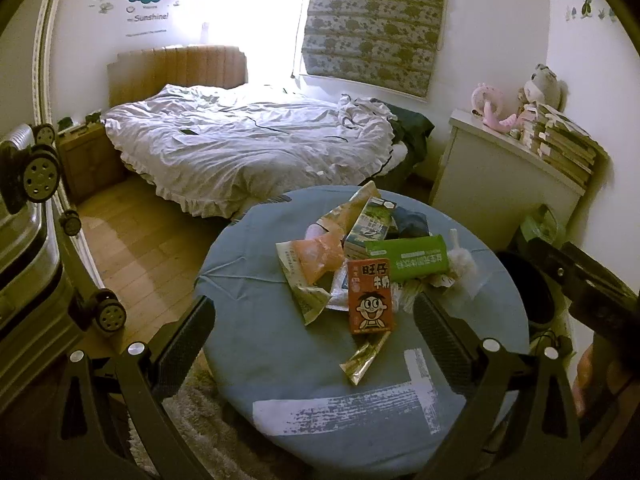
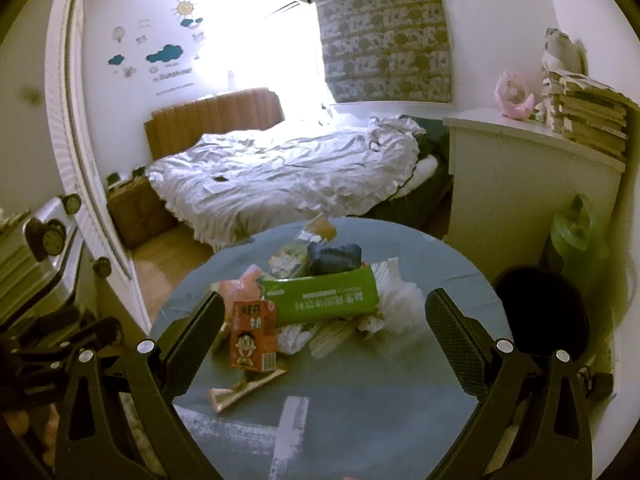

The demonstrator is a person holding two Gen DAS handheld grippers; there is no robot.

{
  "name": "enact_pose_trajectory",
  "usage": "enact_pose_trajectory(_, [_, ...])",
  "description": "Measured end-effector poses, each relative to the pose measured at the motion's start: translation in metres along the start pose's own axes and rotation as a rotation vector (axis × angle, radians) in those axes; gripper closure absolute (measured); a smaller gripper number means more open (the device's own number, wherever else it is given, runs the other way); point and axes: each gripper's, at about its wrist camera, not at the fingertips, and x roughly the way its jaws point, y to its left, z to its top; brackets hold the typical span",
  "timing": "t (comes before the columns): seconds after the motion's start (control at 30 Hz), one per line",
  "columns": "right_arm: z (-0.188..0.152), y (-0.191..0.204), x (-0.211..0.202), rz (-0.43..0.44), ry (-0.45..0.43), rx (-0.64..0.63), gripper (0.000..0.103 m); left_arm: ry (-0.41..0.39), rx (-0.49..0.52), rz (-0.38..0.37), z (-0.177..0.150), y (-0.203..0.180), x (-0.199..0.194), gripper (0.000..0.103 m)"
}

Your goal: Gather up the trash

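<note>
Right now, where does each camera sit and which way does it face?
Left wrist: on the left gripper, above the round table, facing the bed; its own open fingers and the right gripper at right show.
Right wrist: on the right gripper, same heading; open fingers show.
Shared: red milk carton, green pack.

Trash pile (image 1: 360, 264) mid-table (image 1: 280, 360) — red milk carton (image 1: 369, 296) (flat), green pack (image 1: 406, 257) behind.

Unmade bed (image 1: 248, 148), suitcase (image 1: 24, 240), dresser (image 1: 492, 184)
</note>
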Motion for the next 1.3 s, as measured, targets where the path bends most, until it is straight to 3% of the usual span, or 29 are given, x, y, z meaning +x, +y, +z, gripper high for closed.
enact_pose_trajectory(1.13, [-0.004,-0.011,0.018,-0.002,0.048,0.022,0.004,0.034,0.004,-0.001,-0.003,-0.001,0.013,0.005])
enact_pose_trajectory(1.3, [-0.007,-0.014,0.026,0.017,0.077,0.029,0.004,0.056,-0.008,-0.039,-0.002,0.005,0.022,0.005])
